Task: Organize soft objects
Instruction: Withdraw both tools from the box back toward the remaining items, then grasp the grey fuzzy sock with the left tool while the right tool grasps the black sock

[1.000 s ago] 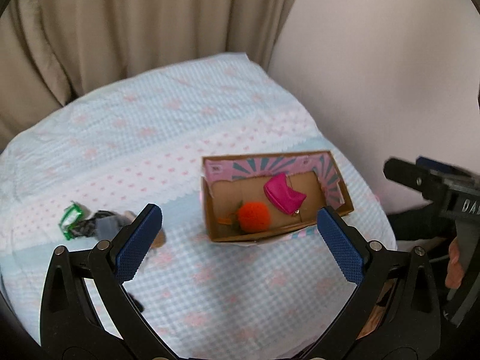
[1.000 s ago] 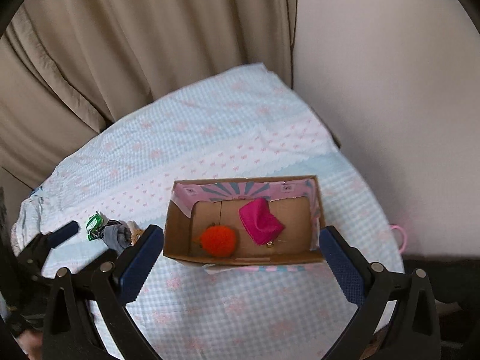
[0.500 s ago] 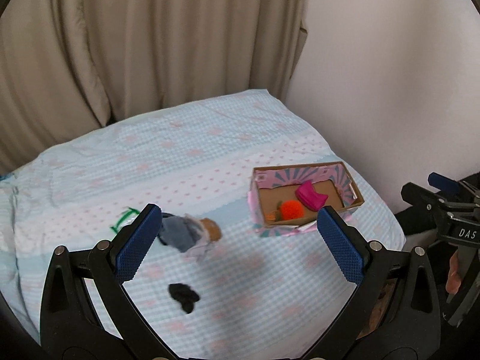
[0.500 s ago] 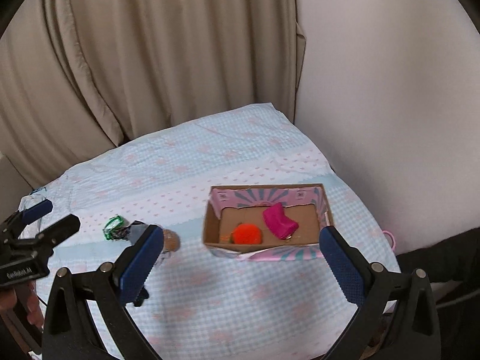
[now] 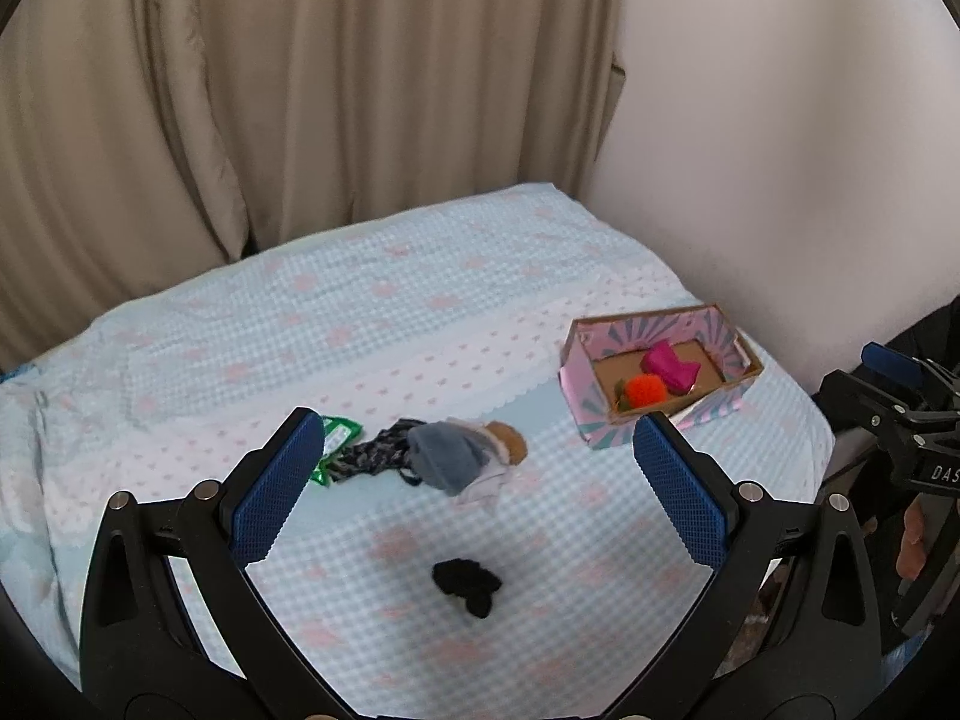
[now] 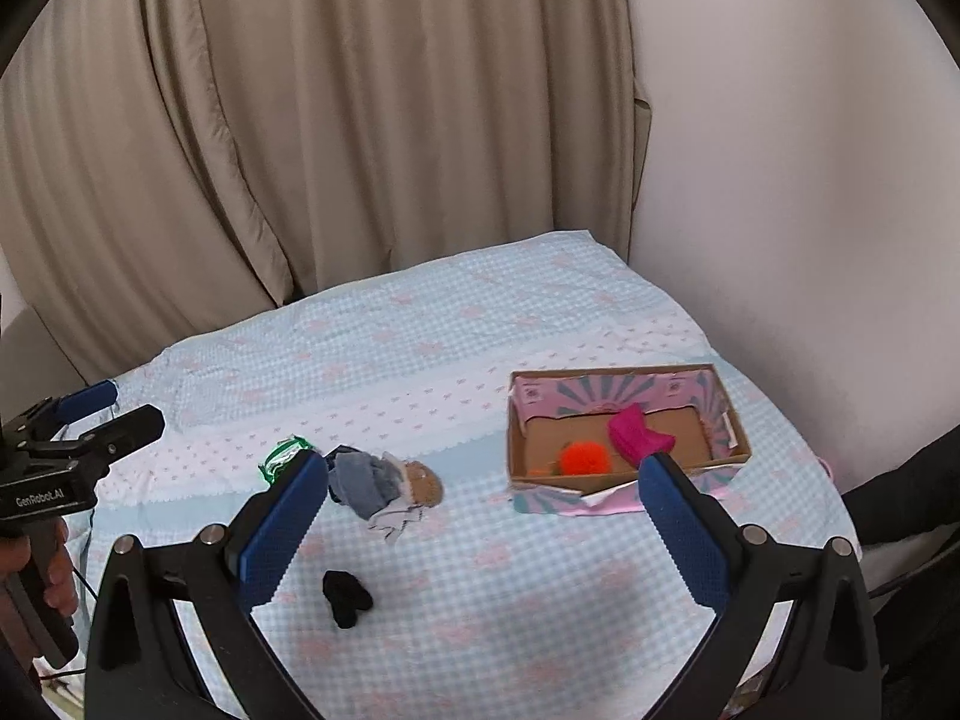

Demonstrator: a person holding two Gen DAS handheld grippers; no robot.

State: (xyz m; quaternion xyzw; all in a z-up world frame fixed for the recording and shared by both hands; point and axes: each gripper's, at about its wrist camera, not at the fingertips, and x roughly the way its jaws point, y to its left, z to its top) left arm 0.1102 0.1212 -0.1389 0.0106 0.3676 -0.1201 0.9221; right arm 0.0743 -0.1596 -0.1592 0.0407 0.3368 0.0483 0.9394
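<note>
- Both cameras have pulled back and up since the earlier frames; the whole bed (image 6: 540, 570) now shows.
- Left gripper (image 5: 480, 492): jaws wide apart, holding nothing. Right gripper (image 6: 483, 525): the same.
- Cardboard box (image 6: 624, 468) near the bed's right edge holds the orange pom-pom (image 6: 583, 457) and pink pouch (image 6: 636, 439).
- Outside the box: grey cloth bundle (image 6: 384, 483), black item (image 6: 347, 597), green wrapper (image 6: 282, 457).
- Judgement: sorting is partly done; the retreat suggests choosing the next pick.
</note>
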